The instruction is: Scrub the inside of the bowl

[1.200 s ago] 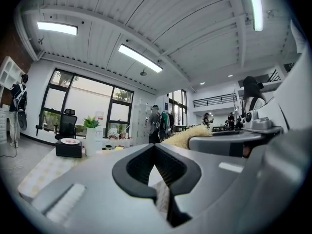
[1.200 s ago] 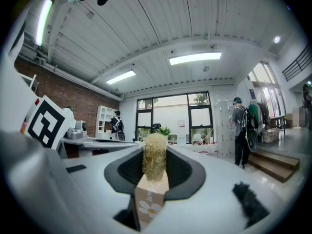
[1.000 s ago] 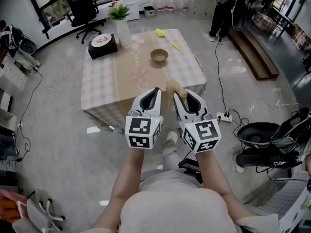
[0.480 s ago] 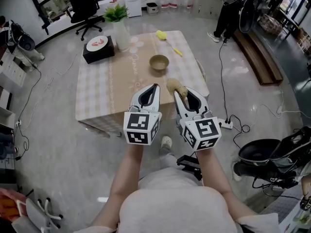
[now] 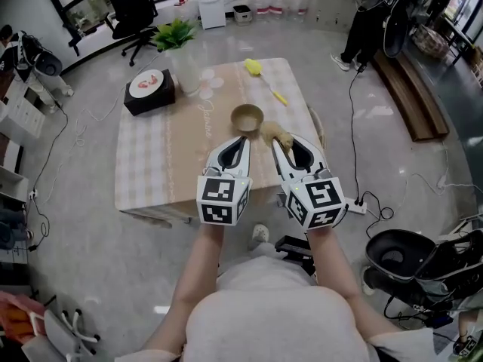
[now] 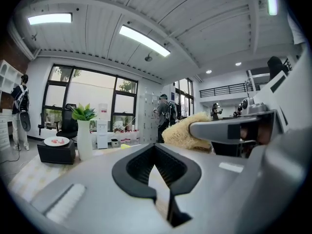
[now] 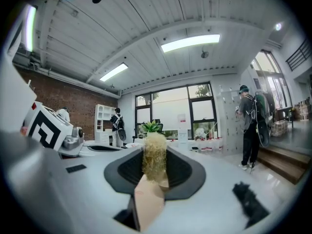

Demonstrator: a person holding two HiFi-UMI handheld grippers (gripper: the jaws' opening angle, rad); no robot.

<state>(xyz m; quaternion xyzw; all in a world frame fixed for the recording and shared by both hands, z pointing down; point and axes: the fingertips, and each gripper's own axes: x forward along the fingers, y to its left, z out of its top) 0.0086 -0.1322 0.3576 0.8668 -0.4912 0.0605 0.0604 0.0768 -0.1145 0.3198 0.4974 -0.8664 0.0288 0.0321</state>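
While the bowl (image 5: 247, 116) sits empty near the middle of the checked table (image 5: 143, 173), the head view shows me both grippers held side by side above the table's near edge. The left gripper (image 5: 238, 143) and the right gripper (image 5: 278, 145) both point toward the bowl and are not touching it. In the left gripper view, the jaws are pressed together with nothing between them, and the tan loofah scrubber (image 5: 275, 134) shows off to the right in the other tool. The right gripper view shows that pair of jaws pinching the scrubber, with its fibrous end sticking out past the tips. As I see it, this is the approach. I would part the left jaws early to steady the bowl's rim, then tilt the right gripper downward so the scrubber, not the jaw tips, meets the inside wall.
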